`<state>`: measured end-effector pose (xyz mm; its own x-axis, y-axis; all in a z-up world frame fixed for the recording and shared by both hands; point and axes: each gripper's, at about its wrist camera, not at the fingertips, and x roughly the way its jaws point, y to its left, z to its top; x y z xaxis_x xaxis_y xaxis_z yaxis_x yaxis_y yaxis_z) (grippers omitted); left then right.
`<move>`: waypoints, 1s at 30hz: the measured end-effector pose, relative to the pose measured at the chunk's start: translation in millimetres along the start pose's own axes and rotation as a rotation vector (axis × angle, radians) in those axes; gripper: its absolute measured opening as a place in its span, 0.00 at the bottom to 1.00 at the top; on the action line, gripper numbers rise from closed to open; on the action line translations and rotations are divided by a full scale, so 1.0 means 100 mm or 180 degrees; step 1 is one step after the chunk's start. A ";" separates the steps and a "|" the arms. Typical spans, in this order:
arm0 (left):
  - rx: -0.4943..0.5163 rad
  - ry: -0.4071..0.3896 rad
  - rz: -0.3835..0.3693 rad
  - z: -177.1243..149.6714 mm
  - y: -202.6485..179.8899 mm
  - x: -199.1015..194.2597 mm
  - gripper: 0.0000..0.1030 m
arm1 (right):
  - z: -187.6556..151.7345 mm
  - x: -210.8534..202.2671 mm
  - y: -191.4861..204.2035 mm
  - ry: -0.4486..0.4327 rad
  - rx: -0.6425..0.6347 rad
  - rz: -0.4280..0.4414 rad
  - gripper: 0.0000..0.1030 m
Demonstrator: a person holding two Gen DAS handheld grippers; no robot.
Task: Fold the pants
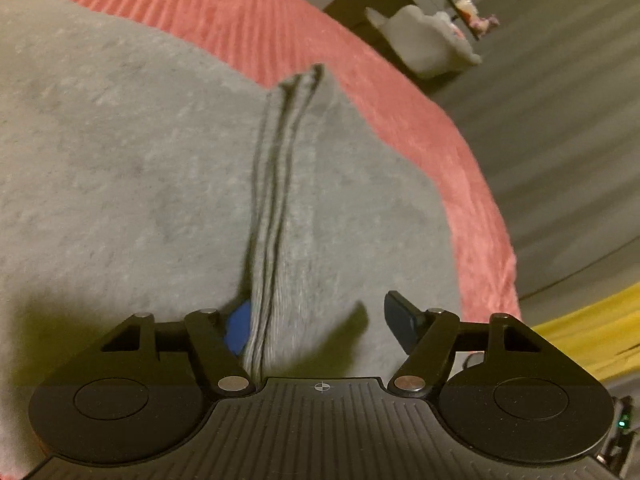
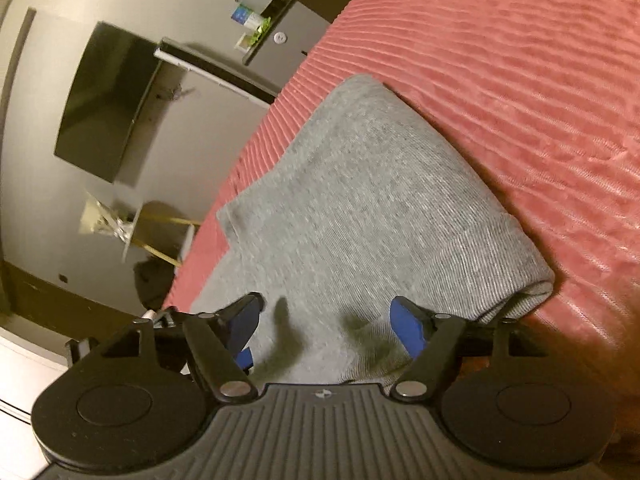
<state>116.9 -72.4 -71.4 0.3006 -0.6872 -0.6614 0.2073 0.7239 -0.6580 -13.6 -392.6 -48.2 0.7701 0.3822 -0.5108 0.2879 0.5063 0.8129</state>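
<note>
**Grey pants folded on the red bedspread, both hand-held grippers over them**

The grey pants point(image 1: 132, 168) lie folded on a ribbed red bedspread point(image 1: 248, 20) that covers the bed, close to the bed's edge, with the floor point(image 1: 560, 128) beyond.

In the left wrist view a raised ridge of stacked cloth edges point(image 1: 276, 184) runs from the far corner of the pants straight toward the camera. The left hand-held gripper point(image 1: 318, 326) has its jaws apart; the ridge passes just beside the blue-padded finger point(image 1: 237, 330), and the other finger point(image 1: 402, 322) stands clear above the flat cloth. Whether the blue pad actually touches the ridge is hard to tell through the blur, but nothing is pinched.

In the right wrist view the pants point(image 2: 360, 200) show as a thick folded bundle, its rounded fold point(image 2: 536, 280) toward the red bedspread. The right hand-held gripper point(image 2: 324, 326) hangs low over the near end of the bundle with its jaws spread, both blue pads point(image 2: 406, 330) free of the cloth, holding nothing
</note>
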 end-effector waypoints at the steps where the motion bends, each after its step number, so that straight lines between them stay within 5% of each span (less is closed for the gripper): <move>1: -0.0038 0.0020 0.0053 0.01 0.02 0.04 0.59 | 0.01 -0.01 -0.03 -0.0018 0.0060 0.0041 0.71; 2: -0.0060 0.0025 0.0120 0.02 0.02 0.06 0.52 | -0.01 0.00 -0.10 -0.0037 0.0123 0.0071 0.71; 4: -0.0120 0.0011 0.0249 0.05 0.04 0.06 0.20 | 0.00 0.03 -0.12 -0.0079 0.0224 0.0113 0.70; 11: -0.0079 -0.0205 0.0209 0.03 -0.17 -0.21 0.16 | -0.09 -0.21 -0.07 -0.0410 0.0286 -0.0221 0.72; 15: -0.0151 -0.0382 0.0010 0.06 -0.30 -0.42 0.16 | -0.16 -0.25 -0.12 -0.0191 0.0437 -0.0189 0.85; 21: -0.0364 -0.0428 0.0007 0.10 -0.21 -0.56 0.16 | -0.20 -0.15 -0.15 0.0083 0.0551 0.0111 0.85; 25: -0.0403 -0.0424 0.0117 0.09 -0.12 -0.63 0.16 | -0.13 -0.01 -0.23 -0.0065 0.0878 0.0398 0.85; 30: -0.0469 -0.0494 0.0204 0.11 0.05 -0.76 0.16 | -0.06 -0.13 -0.26 -0.0571 0.0944 0.0138 0.76</move>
<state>105.4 -15.5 -20.7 0.4508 -0.6142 -0.6477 0.0481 0.7413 -0.6694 -34.6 -406.4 -64.0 0.8654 0.2433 -0.4380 0.3852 0.2358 0.8922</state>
